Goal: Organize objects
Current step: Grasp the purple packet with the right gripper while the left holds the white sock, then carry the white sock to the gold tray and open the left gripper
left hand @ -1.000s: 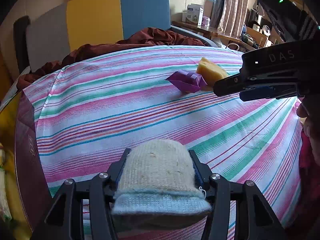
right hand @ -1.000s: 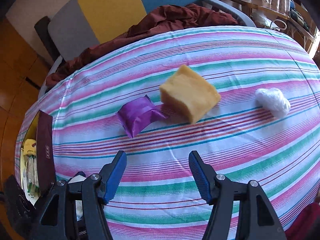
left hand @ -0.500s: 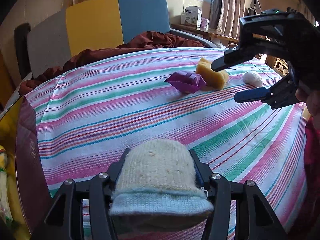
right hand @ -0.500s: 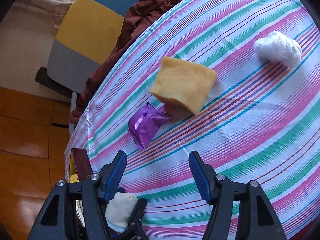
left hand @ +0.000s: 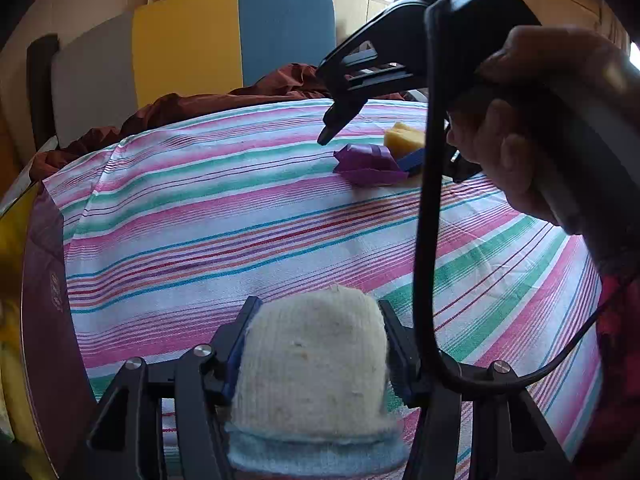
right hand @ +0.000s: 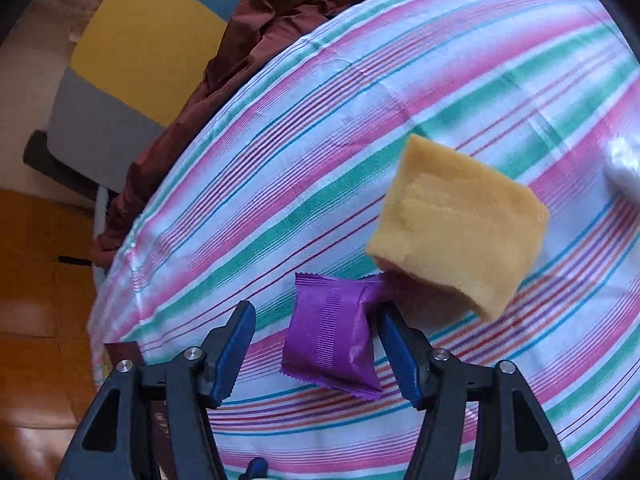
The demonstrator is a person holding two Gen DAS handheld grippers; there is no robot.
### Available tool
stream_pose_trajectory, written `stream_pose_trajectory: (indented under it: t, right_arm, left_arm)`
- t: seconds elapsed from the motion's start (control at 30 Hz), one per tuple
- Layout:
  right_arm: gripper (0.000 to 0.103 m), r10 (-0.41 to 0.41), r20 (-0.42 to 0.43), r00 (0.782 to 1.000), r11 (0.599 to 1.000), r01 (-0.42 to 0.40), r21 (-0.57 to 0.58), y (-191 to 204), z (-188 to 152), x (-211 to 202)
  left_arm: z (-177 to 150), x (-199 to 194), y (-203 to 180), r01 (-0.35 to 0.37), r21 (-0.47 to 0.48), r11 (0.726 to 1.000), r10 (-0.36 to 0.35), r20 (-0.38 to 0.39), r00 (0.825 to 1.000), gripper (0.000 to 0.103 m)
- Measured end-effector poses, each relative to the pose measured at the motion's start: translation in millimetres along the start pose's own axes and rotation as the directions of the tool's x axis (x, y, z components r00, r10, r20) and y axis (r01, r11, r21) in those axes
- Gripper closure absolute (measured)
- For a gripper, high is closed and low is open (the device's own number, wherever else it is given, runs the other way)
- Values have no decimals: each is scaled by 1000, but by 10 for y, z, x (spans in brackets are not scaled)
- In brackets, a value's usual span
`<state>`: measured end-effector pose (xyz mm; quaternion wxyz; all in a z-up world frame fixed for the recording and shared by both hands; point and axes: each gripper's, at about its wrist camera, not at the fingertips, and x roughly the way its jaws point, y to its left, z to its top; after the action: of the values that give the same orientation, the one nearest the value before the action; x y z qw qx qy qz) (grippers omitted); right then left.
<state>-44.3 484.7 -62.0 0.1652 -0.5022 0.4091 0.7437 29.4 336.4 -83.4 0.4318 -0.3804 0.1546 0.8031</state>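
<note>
My left gripper is shut on a cream knitted sock with a pale blue cuff, held above the striped tablecloth. My right gripper is open, its blue-padded jaws on either side of a purple snack packet that lies on the cloth. A yellow sponge lies just beyond the packet. In the left wrist view the right gripper reaches down over the packet next to the sponge.
A white wad lies at the right edge of the cloth. A dark maroon box with yellow contents sits at the table's left edge. A dark red cloth lies on the grey, yellow and blue sofa behind.
My right gripper has moved forward and down to the purple packet, which now sits between its open jaws. My left gripper still holds the sock and has shifted only slightly.
</note>
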Motion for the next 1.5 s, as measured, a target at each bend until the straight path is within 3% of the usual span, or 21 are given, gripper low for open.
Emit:
stream_pose_trajectory:
  t: [0.03,0.1,0.2,0.23,0.37,0.57,0.93,1.5]
  right_arm:
    - [59,-73,6,997,994,73,-85,116,-16,12]
    - [62,-136,20,990,970,137,-199,240,-90,25]
    - [64,-154,16,988,949,152,-276,211,-215,-8]
    - [69,-164,10,986,940,159,-302,172,-276,-22]
    - [69,-185,31,982,891,181,-417,14,-583,-151]
    - [70,-162,69,984,896,176,-407,-132,-768,-245]
    - [70,-228,127,965,828,261,-496,6,-769,-111]
    - [70,-234,137,963,812,271,-517,-67,-693,-129]
  left_arm:
    - [3,1,2,3,-2,1000,-3,1,1000,47]
    - [0,-8,7,5,-3,1000,-5,2,1000,47]
    - [11,-8,18,11,-6,1000,-11,3,1000,46]
    - [32,4,24,14,-9,1000,-14,3,1000,46]
    - [36,24,19,13,-6,1000,-13,2,1000,44]
    - [35,32,1,-1,7,1000,1,0,1000,44]
    - [29,34,-44,-24,26,999,24,0,1000,44]
    - [50,35,-75,-47,41,998,48,-5,999,47]
